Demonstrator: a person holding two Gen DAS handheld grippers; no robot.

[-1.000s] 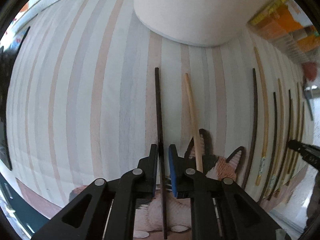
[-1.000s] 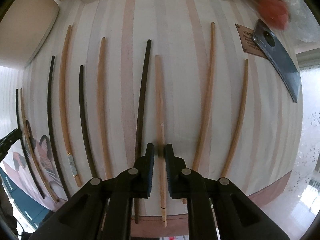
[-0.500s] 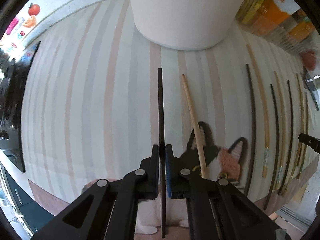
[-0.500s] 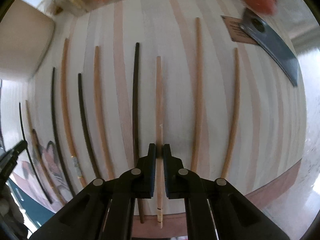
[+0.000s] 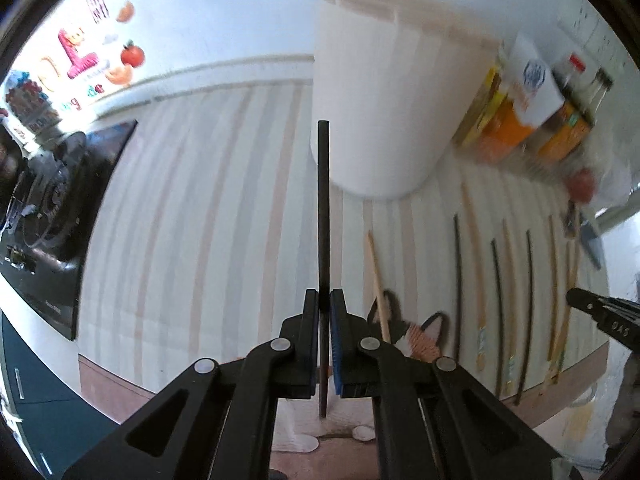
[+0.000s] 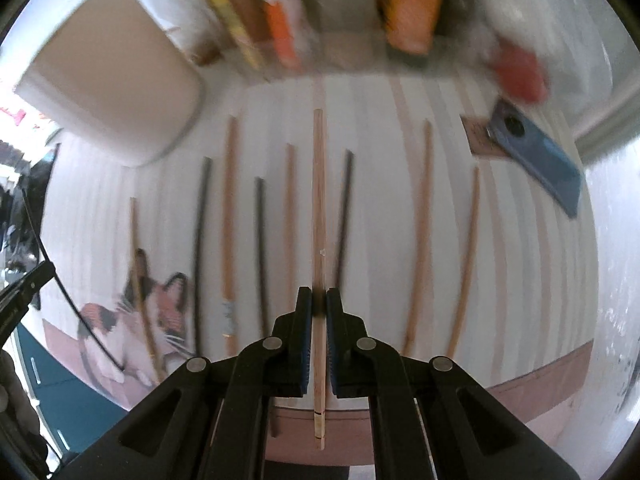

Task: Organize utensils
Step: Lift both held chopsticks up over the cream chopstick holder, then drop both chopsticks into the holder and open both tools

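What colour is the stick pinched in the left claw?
Black. The stick shows best in the left wrist view, clamped in the left claw.

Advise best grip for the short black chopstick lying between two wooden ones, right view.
Grip the short black chopstick at its near half, straight from above, jaws across the shaft: it lies flat on the mat, and wooden neighbours leave gaps on both sides.

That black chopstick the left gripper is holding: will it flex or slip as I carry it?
The black chopstick looks straight and rigid between the left gripper pads, so flex seems unlikely. It is thin and smooth-looking, pinched partway along its length, so it may pivot or slide if swung quickly. Probably very light.
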